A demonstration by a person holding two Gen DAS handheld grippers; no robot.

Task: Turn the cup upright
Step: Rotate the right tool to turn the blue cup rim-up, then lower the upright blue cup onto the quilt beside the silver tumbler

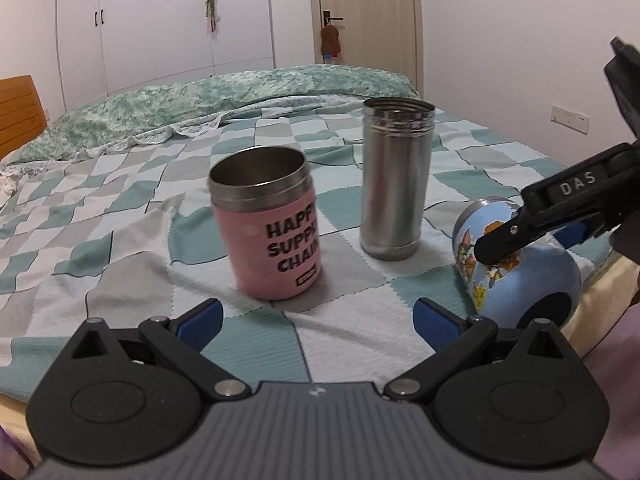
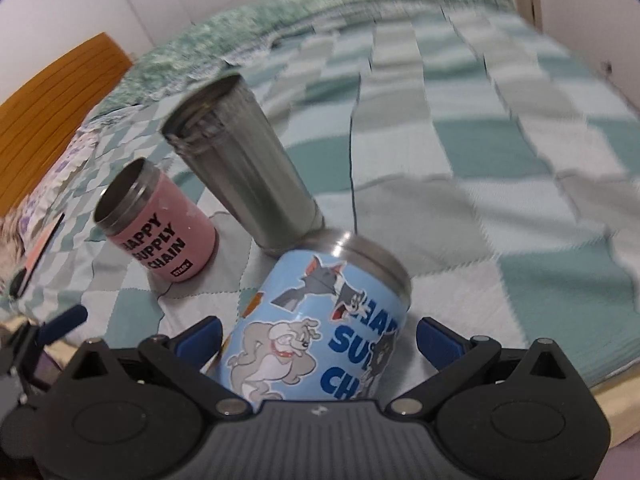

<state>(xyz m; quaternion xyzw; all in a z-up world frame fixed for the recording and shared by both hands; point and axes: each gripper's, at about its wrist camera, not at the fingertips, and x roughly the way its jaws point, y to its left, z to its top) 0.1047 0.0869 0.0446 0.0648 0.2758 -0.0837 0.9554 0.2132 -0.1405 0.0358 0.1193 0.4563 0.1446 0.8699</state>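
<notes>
Blue cup (image 1: 520, 276) on its side at the bed's near edge, your right gripper (image 1: 532, 236) straddling it.

Left view: your left gripper (image 1: 316, 322) hangs wide and empty before the pink cup (image 1: 268, 228) and steel flask (image 1: 396, 180), both upright on the soft checked bedspread (image 1: 120, 216); wardrobe and door stand behind. Right view: fingers (image 2: 200, 336) spread wide around the cup's body, not yet closed; close on the mid-body, then rotate slowly.

Left wrist view: low over bed (image 1: 120, 240), facing far wardrobe, cups near. Right wrist view: tilted, blurred, very close on blue cup (image 2: 320, 320). Both share pink cup (image 1: 268, 224), steel flask (image 1: 394, 180).
</notes>
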